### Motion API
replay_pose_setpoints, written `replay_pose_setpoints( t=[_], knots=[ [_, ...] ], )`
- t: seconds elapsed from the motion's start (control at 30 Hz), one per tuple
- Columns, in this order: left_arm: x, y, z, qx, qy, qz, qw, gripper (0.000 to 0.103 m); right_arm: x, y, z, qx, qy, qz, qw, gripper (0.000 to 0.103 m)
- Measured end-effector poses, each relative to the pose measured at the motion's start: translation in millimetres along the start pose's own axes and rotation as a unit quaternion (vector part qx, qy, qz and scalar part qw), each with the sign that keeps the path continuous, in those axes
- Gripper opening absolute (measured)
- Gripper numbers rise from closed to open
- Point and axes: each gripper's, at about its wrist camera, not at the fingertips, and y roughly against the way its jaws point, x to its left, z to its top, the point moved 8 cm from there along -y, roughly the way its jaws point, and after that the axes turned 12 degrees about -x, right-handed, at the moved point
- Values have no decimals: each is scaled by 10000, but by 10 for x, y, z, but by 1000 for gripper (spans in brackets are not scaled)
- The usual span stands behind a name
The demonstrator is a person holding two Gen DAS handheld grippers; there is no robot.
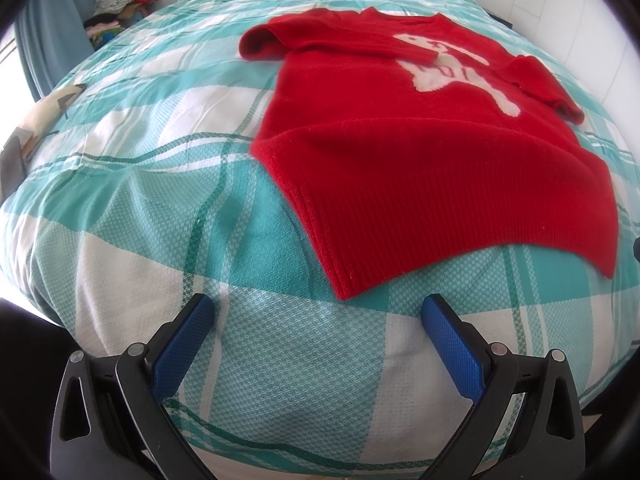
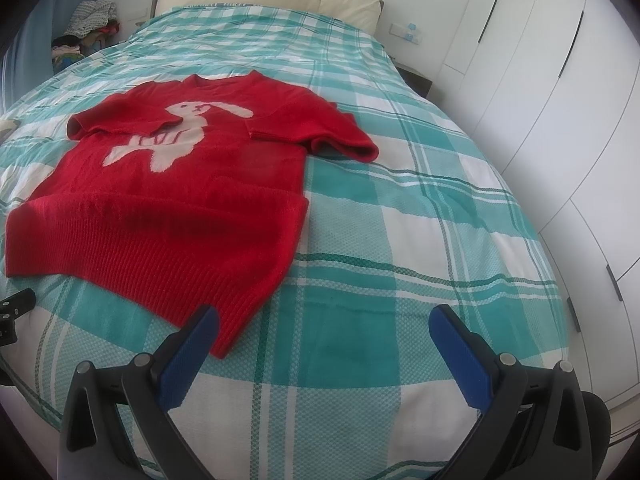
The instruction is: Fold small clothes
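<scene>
Stretching across both views, the bed (image 2: 400,208) in its teal-and-white checked cover is carrying a red sweater (image 2: 172,184) with a white rabbit motif, lying flat with both sleeves folded inward over the chest. I am keeping my left hand-held gripper (image 1: 318,308) spread wide and holding nothing just short of the sweater's ribbed hem. My right hand-held gripper (image 2: 324,320) is gaping wide too, its left finger overlapping the hem's corner.
</scene>
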Motion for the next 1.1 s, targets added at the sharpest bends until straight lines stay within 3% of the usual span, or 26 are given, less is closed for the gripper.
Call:
replay_pose_setpoints(
  t=[0.3, 0.4, 0.57, 0.67, 0.73, 0.77, 0.83, 0.9, 1.0, 1.03, 1.1],
  knots=[
    [3, 4, 0, 21, 5, -17, 10000, 103, 5, 1, -2, 0, -8, 10, 10000, 103],
    [76, 85, 30, 145, 154, -263, 9994, 103, -28, 21, 9, -31, -142, 146, 9998, 103],
    [558, 179, 82, 47, 1360, -707, 9882, 103, -182, 135, 56, -347, -665, 793, 9940, 103],
    [619, 96, 138, 142, 1843, -912, 9785, 102, -149, 30, -36, -64, -1094, 1427, 9837, 103],
    [498, 93, 224, 79, 1765, -1038, 9788, 99, -62, -78, -109, 227, -1602, 1969, 9670, 103],
    [397, 97, 282, 35, 1630, -1152, 9799, 95, -21, -131, -128, 349, -1826, 2190, 9579, 103],
    [195, 82, 358, 5, 1270, -1294, 9834, 69, 76, -228, -126, 484, -2056, 2501, 9449, 103],
    [42, 4, 387, 69, 986, -1335, 9861, 53, 194, -299, -88, 562, -2107, 2747, 9365, 102],
    [8, -134, 384, 227, 987, -1298, 9863, 5, 339, -466, -84, 811, -2083, 2824, 9329, 94],
    [31, -142, 383, 273, 1118, -1392, 9836, 4, 356, -524, -101, 892, -2062, 2748, 9349, 84],
    [95, -74, 397, 226, 1214, -1526, 9805, 2, 364, -564, -99, 916, -1931, 2681, 9394, 45]
  ],
)
